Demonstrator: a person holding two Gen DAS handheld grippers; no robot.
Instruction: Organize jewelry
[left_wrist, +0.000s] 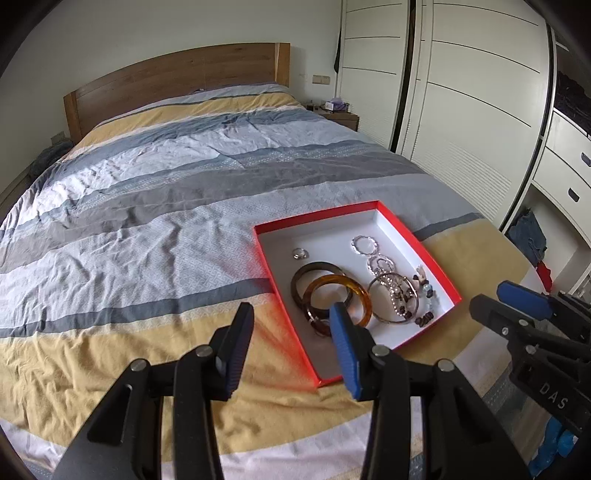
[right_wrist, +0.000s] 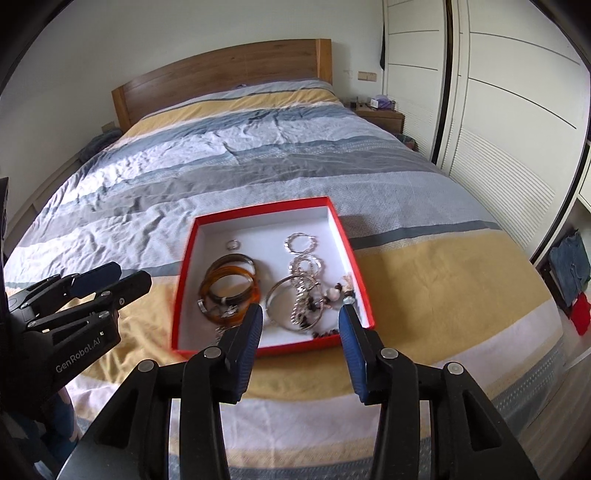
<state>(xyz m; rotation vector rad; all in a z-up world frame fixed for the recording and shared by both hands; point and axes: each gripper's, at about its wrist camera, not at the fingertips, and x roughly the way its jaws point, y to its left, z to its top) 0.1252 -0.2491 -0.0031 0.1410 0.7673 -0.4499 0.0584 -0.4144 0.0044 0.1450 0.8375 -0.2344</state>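
Nearest in the left wrist view, the left claw (left_wrist: 291, 317) stands partly open above the bedspread with nothing between its fingers; its blue-padded finger overlaps the near edge of the red box (left_wrist: 417, 243). The right claw (right_wrist: 301, 314) is likewise partly open and empty, poised over the box's near rim. Neither claw touches any jewelry.

The shallow box, red outside and white inside, rests on the yellow stripe of the bed (left_wrist: 147, 221) near its foot. Inside it, on the left, a dark bangle (left_wrist: 301, 275) and an amber bangle (left_wrist: 364, 295) overlap, with a thin metal piece just under them. To their right lies a large silver hoop (left_wrist: 373, 295) tangled with a chain of silver rings (left_wrist: 364, 245) and some dark beads (left_wrist: 424, 319). A small ring (left_wrist: 300, 253) sits alone toward the far left corner.

Beyond the box the striped bedspread runs to a wooden headboard (left_wrist: 177, 79). A white wardrobe (left_wrist: 472, 110) stands along the right.
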